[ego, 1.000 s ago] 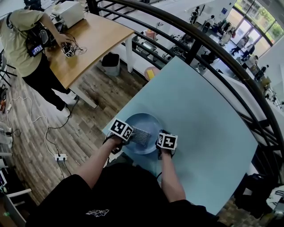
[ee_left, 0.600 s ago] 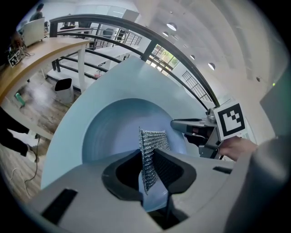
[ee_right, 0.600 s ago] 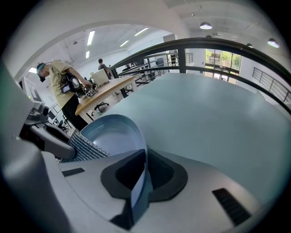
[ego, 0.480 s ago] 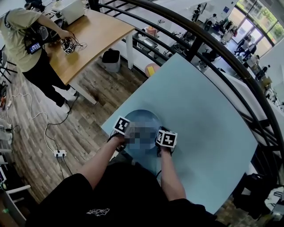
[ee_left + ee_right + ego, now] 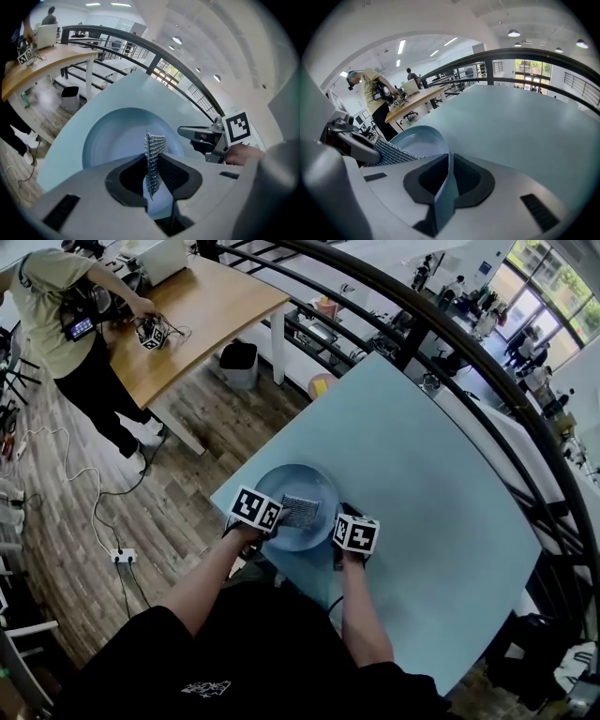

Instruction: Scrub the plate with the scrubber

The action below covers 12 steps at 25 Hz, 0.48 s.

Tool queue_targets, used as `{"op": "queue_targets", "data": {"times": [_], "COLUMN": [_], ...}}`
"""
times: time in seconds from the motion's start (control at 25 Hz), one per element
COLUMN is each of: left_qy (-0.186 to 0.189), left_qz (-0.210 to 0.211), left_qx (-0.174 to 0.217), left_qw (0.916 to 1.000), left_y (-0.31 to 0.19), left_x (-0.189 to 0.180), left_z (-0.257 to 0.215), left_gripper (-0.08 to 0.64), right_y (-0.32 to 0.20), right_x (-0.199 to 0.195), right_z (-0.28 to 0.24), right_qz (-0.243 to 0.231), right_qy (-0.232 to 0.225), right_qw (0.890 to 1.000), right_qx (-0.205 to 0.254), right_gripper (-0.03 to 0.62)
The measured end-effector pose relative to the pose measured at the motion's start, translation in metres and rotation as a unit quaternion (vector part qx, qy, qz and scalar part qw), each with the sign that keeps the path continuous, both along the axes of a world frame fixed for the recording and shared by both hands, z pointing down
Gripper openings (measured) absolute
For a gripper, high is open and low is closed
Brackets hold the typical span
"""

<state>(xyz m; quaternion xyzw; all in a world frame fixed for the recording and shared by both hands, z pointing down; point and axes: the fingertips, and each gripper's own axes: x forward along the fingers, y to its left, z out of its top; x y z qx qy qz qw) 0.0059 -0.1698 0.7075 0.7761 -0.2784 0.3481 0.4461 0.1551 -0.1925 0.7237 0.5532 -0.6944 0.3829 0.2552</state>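
Nearest, the right gripper (image 5: 448, 174) has the rim of the plate (image 5: 417, 139) between its jaws, at the plate's four o'clock. The jaws are opening, yet the gap is narrow and the pads look pressed to the rim. At eight o'clock the left gripper (image 5: 153, 161) is clamped tight on the mesh scrubber (image 5: 154, 142), whose free end reaches over the plate's middle. The plate sits at the seven o'clock corner of the pale blue table (image 5: 412, 465). Farther, at eleven o'clock, a person (image 5: 56, 315) stands by a wooden desk (image 5: 216, 306).
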Motion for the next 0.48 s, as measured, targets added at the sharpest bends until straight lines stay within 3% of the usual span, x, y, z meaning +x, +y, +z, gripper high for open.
{"op": "queue_targets", "data": {"times": [0.48], "left_qy": [0.016], "left_qz": [-0.07], "left_qx": [0.064], "left_qw": [0.9954], "left_y": [0.005], "left_x": [-0.007], "left_z": [-0.033], "left_gripper": [0.089], "right_y": [0.021], "right_x": [0.006], "right_z": [-0.039], "right_qz": [-0.03], "right_qy": [-0.026], "right_qw": [0.998], "right_qx": [0.049], "right_gripper": [0.028]}}
